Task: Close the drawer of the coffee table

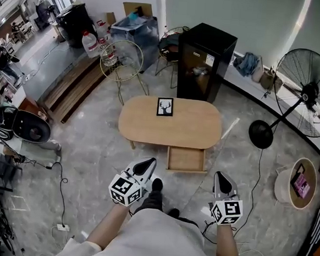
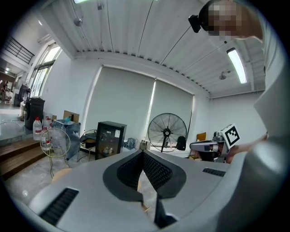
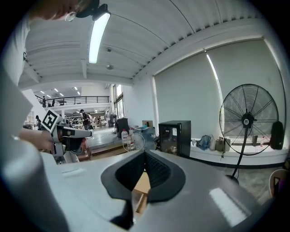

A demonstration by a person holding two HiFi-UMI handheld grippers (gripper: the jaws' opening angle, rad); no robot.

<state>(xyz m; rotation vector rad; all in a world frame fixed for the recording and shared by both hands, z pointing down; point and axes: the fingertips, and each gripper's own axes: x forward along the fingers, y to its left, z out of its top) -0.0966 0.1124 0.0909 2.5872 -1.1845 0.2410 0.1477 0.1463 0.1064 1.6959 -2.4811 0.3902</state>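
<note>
Clenched shut and empty just short of the open drawer [image 1: 187, 159], the left gripper [image 1: 148, 163] and right gripper [image 1: 222, 180] should push its front squarely.

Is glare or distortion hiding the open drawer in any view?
Head view: even light, edges bowed, open wooden drawer sharp. Left gripper view: fisheye, dark corners, ceiling strip light blown out. Right gripper view: same fisheye; right gripper fills the lower half.

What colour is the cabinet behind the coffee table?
Black. The cabinet shows best in the head view.
</note>
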